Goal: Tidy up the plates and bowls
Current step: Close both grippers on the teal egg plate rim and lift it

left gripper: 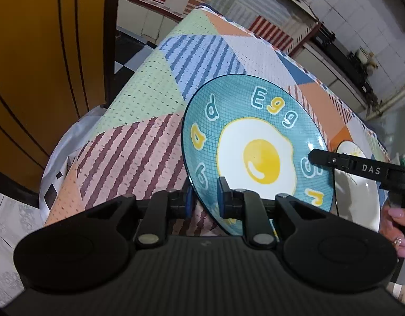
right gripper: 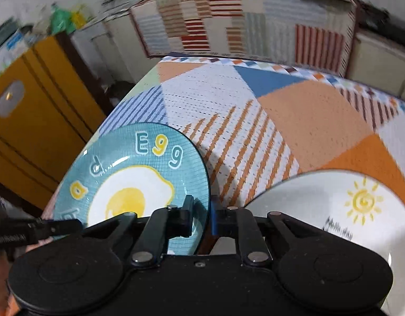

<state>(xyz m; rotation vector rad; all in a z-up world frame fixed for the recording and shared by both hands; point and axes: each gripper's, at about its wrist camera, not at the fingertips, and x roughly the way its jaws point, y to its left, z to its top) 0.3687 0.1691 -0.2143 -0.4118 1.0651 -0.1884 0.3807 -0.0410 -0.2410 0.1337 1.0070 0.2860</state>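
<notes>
While both clamp its rim, left hand-held gripper [left gripper: 205, 197], right hand-held gripper [right gripper: 202, 217], one teal egg plate [left gripper: 255, 137], one white sun plate [right gripper: 334, 210].

table [right gripper: 307, 110]: patchwork cloth | on it: egg plate [right gripper: 149, 158], sun plate [right gripper: 334, 210]

"Egg" is read on the far rim of the teal plate [left gripper: 257, 142], in outlined block letters: a pale "E", a yellow "g", a pale "g". The same word is read on it in the right wrist view [right gripper: 139, 179]. Further letters are spaced round the rim, seen turned or upside down; a "p" and an "a" are made out, the rest not surely. "DAS" is printed in white on the black finger of the right gripper [left gripper: 311, 155]. Dark handwriting is seen under the sun drawing on the white plate [right gripper: 334, 210]; blurred, not readable.
</notes>
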